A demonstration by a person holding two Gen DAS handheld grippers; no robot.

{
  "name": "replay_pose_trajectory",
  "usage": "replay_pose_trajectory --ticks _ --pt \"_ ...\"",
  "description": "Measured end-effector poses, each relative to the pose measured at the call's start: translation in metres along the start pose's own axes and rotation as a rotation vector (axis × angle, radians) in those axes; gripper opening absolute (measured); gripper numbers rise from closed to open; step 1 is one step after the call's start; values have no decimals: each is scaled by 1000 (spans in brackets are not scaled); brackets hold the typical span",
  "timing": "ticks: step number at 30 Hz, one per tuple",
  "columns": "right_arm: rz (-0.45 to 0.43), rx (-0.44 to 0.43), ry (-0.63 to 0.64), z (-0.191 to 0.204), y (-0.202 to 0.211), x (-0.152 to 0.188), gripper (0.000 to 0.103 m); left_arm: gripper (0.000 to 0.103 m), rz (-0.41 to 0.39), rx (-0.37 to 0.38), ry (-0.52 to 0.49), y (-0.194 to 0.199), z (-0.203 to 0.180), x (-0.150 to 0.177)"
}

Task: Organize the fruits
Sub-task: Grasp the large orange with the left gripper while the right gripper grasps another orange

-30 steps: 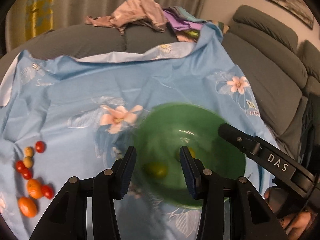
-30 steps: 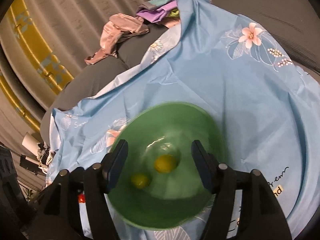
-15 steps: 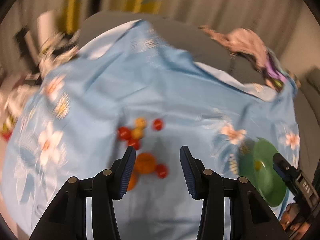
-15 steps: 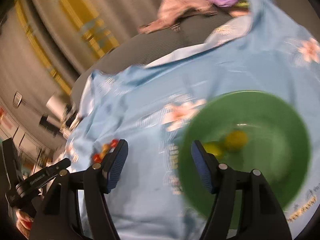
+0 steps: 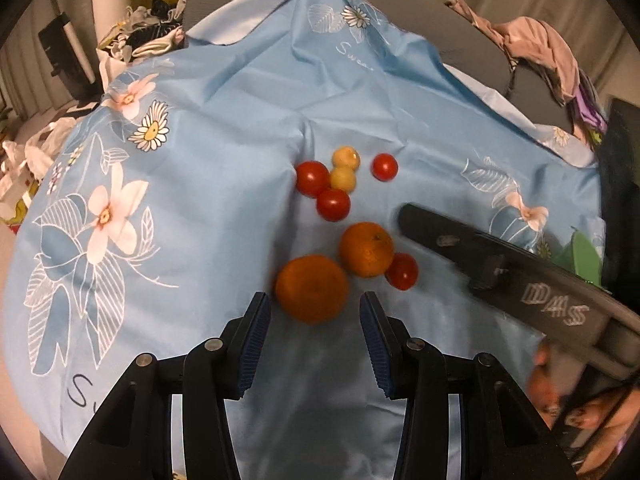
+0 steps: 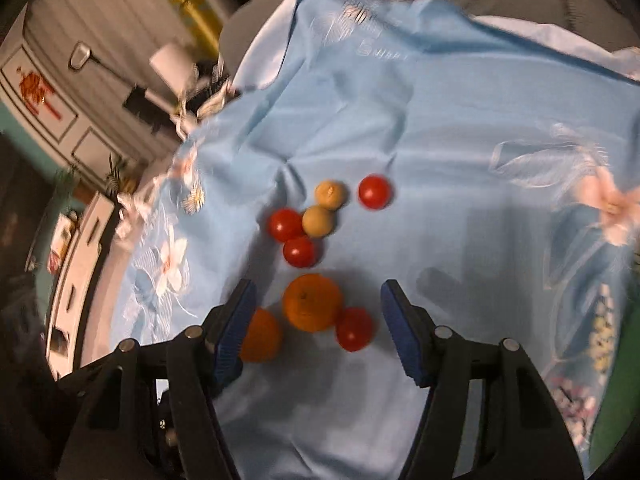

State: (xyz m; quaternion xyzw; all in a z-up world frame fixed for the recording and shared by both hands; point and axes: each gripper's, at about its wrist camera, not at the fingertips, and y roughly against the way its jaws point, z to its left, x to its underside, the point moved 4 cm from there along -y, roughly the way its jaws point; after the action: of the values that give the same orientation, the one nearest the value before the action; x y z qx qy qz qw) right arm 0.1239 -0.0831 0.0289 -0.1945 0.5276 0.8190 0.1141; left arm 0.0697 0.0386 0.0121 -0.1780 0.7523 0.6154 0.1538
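A cluster of fruit lies on the blue flowered cloth (image 5: 208, 128). Two oranges lie nearest: one (image 5: 311, 288) just ahead of my open left gripper (image 5: 314, 344), the other (image 5: 366, 249) beside a red tomato (image 5: 401, 271). Further off are several red tomatoes (image 5: 312, 178) and two small yellow fruits (image 5: 343, 179). My right gripper (image 6: 316, 334) is open and empty, its fingers either side of an orange (image 6: 313, 307) and a tomato (image 6: 354, 329). It shows in the left wrist view (image 5: 496, 264) at the right. A sliver of the green bowl (image 5: 582, 258) shows behind it.
Grey sofa cushions (image 5: 532, 92) lie under the cloth, with crumpled clothes (image 5: 536, 40) at the back right. Clutter and bags (image 5: 140, 36) sit beyond the cloth's far left edge. A cabinet (image 6: 76, 280) stands at the left in the right wrist view.
Both grippers have swung left from over the green bowl to the fruit cluster and come close to it. Both stay open and empty.
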Motion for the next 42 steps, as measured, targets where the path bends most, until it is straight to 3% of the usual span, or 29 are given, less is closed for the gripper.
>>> replay_pose_trajectory --ticks 5,12,18,21,28,32,34,35,39,42 --pt "47 60 31 2 -21 -1 62 45 42 -11 -14 -9 -2 5" --pt "78 35 42 1 -36 4 57 45 79 -28 31 -29 -1 7" --pt "95 -18 16 2 -43 9 56 45 6 -25 86 -31 5 1" --pt "91 -65 1 5 -46 11 41 45 -14 -20 89 -31 5 -1" --pt "88 -103 -73 -3 -42 12 40 42 -44 -19 77 -31 4 -2" --pt "56 -102 -87 -10 -26 11 39 40 -57 -19 62 -26 0 -1" --pt "21 -119 -113 -15 -11 9 39 27 -85 -5 48 -18 -6 -2" --pt "-4 -121 -125 -18 -1 8 39 14 -98 4 32 -13 -11 -3" --pt "-99 -104 -150 -27 37 8 39 14 -114 17 -47 -4 -31 -2" --pt "-156 -60 -168 -38 60 10 39 14 -67 9 -34 -12 -30 0"
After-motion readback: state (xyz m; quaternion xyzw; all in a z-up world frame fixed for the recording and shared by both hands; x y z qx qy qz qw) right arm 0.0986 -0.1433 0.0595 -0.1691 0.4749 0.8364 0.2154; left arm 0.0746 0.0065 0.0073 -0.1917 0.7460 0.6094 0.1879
